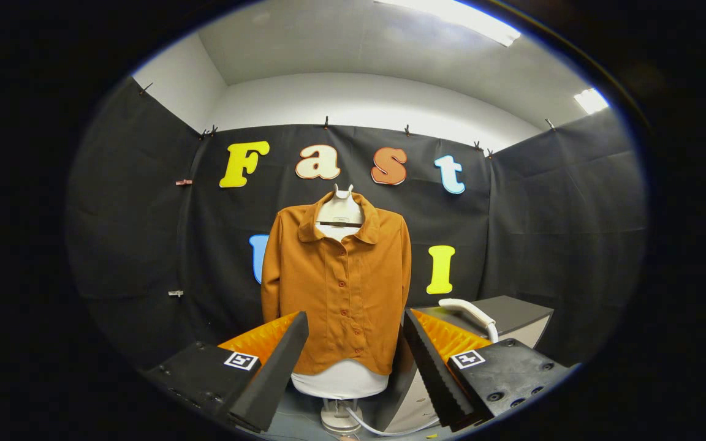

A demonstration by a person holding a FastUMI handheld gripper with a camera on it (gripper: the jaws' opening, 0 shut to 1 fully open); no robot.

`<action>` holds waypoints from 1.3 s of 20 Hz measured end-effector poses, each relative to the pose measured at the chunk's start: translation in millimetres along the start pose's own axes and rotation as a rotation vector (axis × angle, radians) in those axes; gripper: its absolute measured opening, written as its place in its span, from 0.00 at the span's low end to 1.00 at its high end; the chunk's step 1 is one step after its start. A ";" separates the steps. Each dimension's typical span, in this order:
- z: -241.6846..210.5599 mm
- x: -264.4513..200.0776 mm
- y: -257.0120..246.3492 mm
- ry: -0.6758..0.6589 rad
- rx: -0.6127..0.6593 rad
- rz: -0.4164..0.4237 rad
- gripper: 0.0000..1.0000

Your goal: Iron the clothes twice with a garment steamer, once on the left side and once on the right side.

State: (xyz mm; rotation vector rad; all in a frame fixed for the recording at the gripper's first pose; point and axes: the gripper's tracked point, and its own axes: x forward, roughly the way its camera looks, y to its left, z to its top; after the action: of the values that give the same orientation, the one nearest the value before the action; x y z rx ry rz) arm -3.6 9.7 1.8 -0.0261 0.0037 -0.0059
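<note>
The gripper (pixel 353 373) hangs wide open and holds nothing — its two fingers frame the lower part of the shirt (pixel 337 282), which is well beyond them. The shirt is buttoned over a pale dummy (pixel 339 380) on a stand (pixel 341 416), in front of the black cloth wall. The steamer (pixel 469 313) lies off to the right on a grey box (pixel 512 312), its white handle curving up just past the right finger, and a cord (pixel 383 429) trails near the base of the stand.

Neither pass looks begun, so the likely first move is to the right for the handle. The risks lie there. The handle is smooth and curved — a grip off its middle may let it twist or slip. The cord may snag on the stand and pull the dummy askew. Steam held too close could mark the cloth.
</note>
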 end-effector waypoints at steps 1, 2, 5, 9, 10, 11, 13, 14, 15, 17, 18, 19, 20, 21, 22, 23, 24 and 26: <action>0.3 0.6 0.2 0.000 -0.001 -0.003 0.98; 0.7 1.3 0.0 -0.002 0.000 -0.007 0.98; 1.2 2.6 1.0 -0.003 0.007 -0.025 0.98; -5.1 6.7 2.0 0.020 0.003 -0.059 0.98; -7.3 7.7 1.9 0.028 0.004 -0.071 0.98; -9.5 8.1 0.8 0.035 0.007 -0.085 0.98; -13.1 10.5 -3.6 0.048 0.014 -0.116 0.98; -15.3 11.3 -6.8 0.054 0.015 -0.135 0.98; -17.5 12.5 -11.3 0.059 0.016 -0.155 0.98; -22.9 15.7 -20.1 0.075 0.012 -0.186 0.98; -25.5 17.8 -27.2 0.082 0.012 -0.201 0.98; -25.7 21.6 -34.9 0.084 0.014 -0.215 0.98; -26.4 26.6 -42.7 0.084 0.016 -0.225 0.98; -27.2 32.8 -52.2 0.083 0.015 -0.235 0.98; -29.2 40.5 -63.2 0.085 0.015 -0.240 0.98; -31.8 49.7 -74.3 0.088 0.015 -0.242 0.98; -35.6 59.4 -87.5 0.092 0.014 -0.243 0.98; -39.6 82.5 -117.7 0.098 0.008 -0.246 0.98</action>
State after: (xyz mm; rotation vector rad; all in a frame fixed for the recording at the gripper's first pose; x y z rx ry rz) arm 78.0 -109.6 -35.0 -0.0184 0.0990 -0.2532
